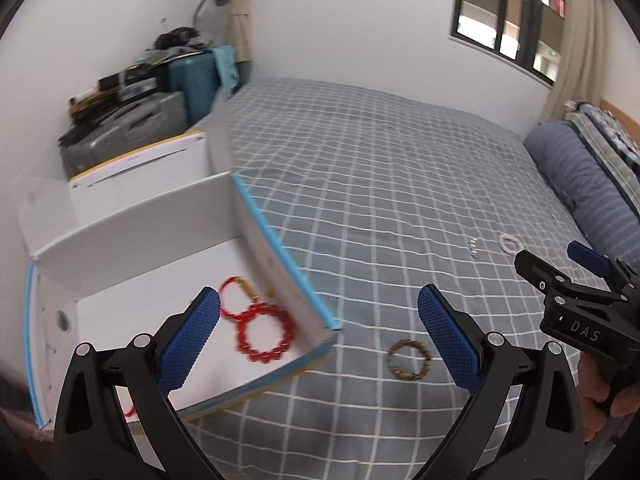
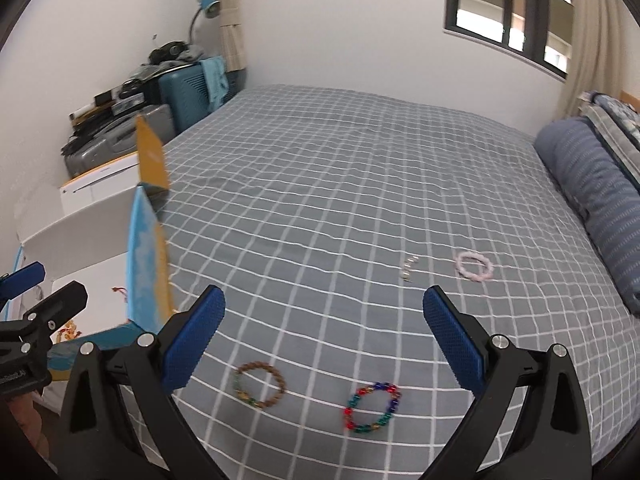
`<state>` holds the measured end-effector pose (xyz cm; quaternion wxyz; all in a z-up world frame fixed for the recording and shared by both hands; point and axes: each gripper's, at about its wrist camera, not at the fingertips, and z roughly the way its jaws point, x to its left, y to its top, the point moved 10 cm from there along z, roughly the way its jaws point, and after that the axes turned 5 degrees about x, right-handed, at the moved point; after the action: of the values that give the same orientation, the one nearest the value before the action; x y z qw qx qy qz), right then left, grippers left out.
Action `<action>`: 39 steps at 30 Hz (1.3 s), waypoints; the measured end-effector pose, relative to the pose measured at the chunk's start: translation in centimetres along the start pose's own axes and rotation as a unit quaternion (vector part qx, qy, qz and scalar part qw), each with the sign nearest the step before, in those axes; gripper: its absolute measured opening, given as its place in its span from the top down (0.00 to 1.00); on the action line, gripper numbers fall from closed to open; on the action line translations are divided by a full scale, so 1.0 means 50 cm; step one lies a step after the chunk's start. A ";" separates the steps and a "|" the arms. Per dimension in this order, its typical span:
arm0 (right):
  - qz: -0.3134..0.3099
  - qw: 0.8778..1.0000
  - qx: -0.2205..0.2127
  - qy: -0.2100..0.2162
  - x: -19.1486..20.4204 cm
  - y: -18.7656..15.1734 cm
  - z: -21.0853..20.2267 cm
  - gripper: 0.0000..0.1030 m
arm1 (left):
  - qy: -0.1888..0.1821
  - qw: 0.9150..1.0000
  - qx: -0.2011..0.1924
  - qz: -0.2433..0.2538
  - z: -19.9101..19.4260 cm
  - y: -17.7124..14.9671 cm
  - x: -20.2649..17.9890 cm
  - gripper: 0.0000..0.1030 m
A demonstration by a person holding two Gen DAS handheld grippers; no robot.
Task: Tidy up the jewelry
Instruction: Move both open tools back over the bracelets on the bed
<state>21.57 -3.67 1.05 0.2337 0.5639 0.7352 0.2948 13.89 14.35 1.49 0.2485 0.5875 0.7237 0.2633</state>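
Two grippers, both spread wide and empty. In the left wrist view the left gripper [image 1: 320,336] fills the bottom of the frame, its left pad over the box [image 1: 280,264] and its right pad over bare bedspread [image 1: 360,160]. Inside the box, at lower left of that frame, lies a red bead bracelet [image 1: 264,334] with a second red loop [image 1: 234,294] touching it — already put away. Just right of the box's near corner, between the pads, a brown bracelet [image 1: 408,360] rests on the bedspread.

The right gripper [image 2: 324,336] sits bottom centre in its own view, with nothing between its pads either. Below and between them lie the brown bracelet [image 2: 259,386] and, just beside it to the right, a multicolour bracelet [image 2: 372,407]. Farther up the frame, right of centre, are a small pale piece [image 2: 408,268], too small to identify, and a pink bracelet [image 2: 474,266], near each other and well apart from the box at left.

The step in hand looks like a reach for the next piece — four still lie loose. The brown bracelet is nearest both grippers. Picking it up calls for lowering onto the soft cover, closing the pads across one side of the bead ring rather than the hollow middle, then carrying it left over the box wall.
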 end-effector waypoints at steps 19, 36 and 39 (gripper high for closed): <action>0.043 0.998 0.038 -0.033 -0.183 -0.130 0.046 0.08 | -0.045 0.994 0.026 0.099 0.113 -0.055 -0.217 0.06; 0.043 0.994 0.091 -0.032 -0.210 -0.236 0.127 0.20 | -0.083 0.989 0.059 0.111 0.215 -0.156 -0.267 0.06; 0.046 0.993 0.102 -0.028 -0.212 -0.244 0.145 0.22 | -0.081 0.988 0.062 0.112 0.240 -0.171 -0.265 0.06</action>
<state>20.74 -15.01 -12.54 0.1818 0.6264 0.7276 0.2126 18.21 0.97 -12.44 0.2382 0.6987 0.6456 0.1957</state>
